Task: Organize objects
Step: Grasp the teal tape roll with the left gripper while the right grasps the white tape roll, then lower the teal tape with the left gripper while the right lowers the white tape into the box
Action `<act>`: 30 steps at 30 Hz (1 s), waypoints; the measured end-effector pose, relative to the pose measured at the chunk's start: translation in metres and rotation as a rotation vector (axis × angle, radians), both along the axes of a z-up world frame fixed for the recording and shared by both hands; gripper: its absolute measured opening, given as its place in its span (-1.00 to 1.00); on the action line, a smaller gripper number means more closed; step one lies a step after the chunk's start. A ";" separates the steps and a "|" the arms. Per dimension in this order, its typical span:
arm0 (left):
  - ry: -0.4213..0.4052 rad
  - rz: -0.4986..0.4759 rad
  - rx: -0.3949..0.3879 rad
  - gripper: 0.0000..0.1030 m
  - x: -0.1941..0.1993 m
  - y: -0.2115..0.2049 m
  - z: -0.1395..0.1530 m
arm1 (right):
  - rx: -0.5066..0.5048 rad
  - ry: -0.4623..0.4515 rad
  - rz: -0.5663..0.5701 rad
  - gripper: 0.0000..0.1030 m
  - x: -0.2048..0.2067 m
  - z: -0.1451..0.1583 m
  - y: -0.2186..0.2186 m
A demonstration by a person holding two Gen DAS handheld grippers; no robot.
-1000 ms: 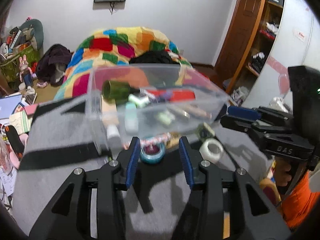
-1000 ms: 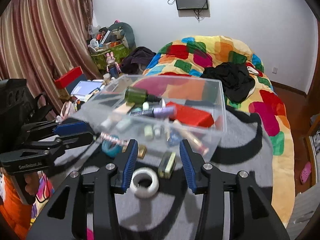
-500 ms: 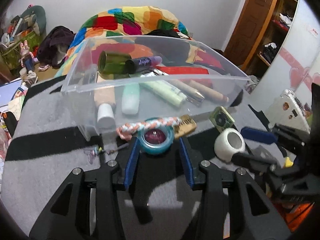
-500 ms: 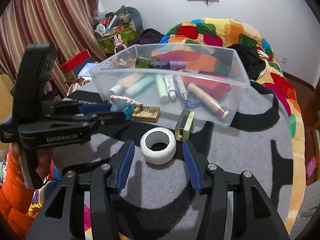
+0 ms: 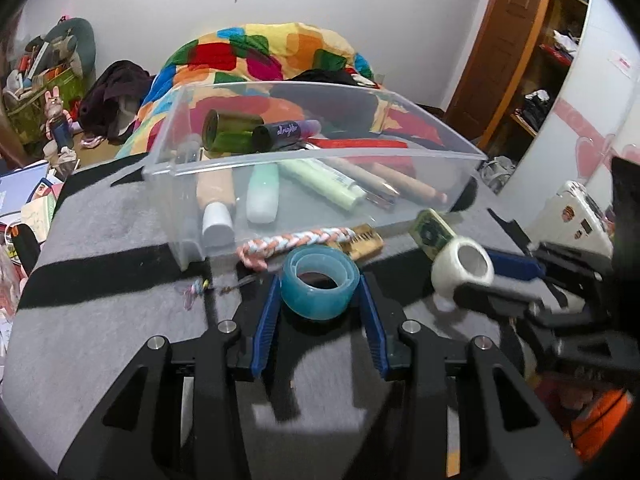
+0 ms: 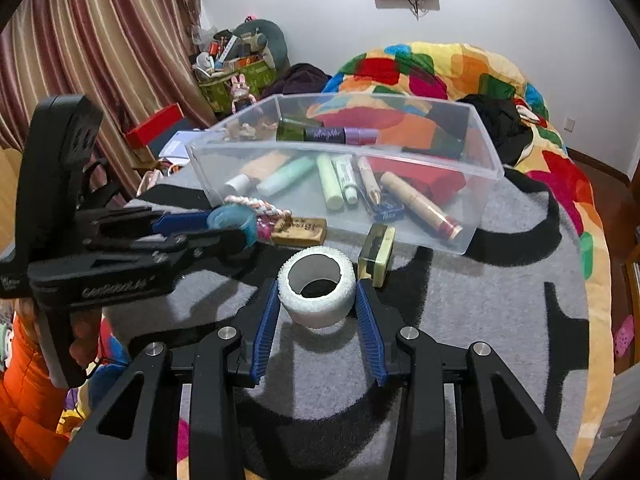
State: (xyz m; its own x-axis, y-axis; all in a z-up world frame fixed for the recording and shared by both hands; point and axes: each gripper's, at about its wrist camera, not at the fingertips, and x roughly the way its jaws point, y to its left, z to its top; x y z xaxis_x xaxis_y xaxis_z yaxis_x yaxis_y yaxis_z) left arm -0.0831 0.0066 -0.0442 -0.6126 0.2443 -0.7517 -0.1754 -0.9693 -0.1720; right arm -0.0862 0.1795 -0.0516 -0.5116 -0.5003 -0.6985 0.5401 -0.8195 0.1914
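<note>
My left gripper (image 5: 319, 292) has its ribbed blue pads (image 5: 267, 320) on either flank of a glossy translucent teal tape roll (image 5: 318, 286); the pads sit right at its curved wall, but I cannot tell whether they are pressing or merely touching, and the roll looks to be resting on the grey-and-black pile blanket (image 5: 104, 240). My right gripper (image 6: 317, 298) is closing its jaws around a matte white roll (image 6: 317, 294) with a rough, fabric-like edge and an open core; the blue pads (image 6: 267, 320) are close against its sides, firm contact not confirmed. From the teal roll, at 12 o'clock, lies a braided cord (image 5: 294, 240) in pink, white and pale blue, soft and plaited, just beside a flat tan wooden block (image 5: 362, 240) with dark lettering. At 1 o'clock a small rectangular green case (image 5: 431, 234) leans tilted. Beyond these stands a clear hard-plastic bin (image 5: 168, 168), rectangular with rounded rim, holding a dark green glass bottle (image 5: 230, 130), a black-and-purple tube (image 5: 286, 132), a peach tube with a white cap (image 5: 216, 208), pale mint tubes (image 5: 262, 198) and slim beige sticks (image 5: 400, 184), all lying flat. At 9 o'clock from the teal roll lies a small beaded trinket (image 5: 196, 290).
</note>
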 end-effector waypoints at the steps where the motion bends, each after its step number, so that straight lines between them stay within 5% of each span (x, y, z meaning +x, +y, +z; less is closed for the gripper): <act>1: 0.003 -0.005 0.002 -0.23 0.005 -0.001 0.002 | -0.003 0.005 -0.001 -0.31 0.001 0.002 0.001; 14: 0.112 0.010 0.056 -0.23 0.032 -0.015 0.041 | -0.044 0.081 -0.067 -0.31 -0.009 0.036 0.006; 22: 0.194 0.059 0.081 -0.23 0.010 -0.028 0.066 | -0.054 0.137 -0.128 -0.31 -0.041 0.057 -0.002; 30: 0.154 0.113 0.094 -0.23 -0.031 -0.043 0.057 | -0.013 0.101 -0.179 -0.31 -0.081 0.048 -0.014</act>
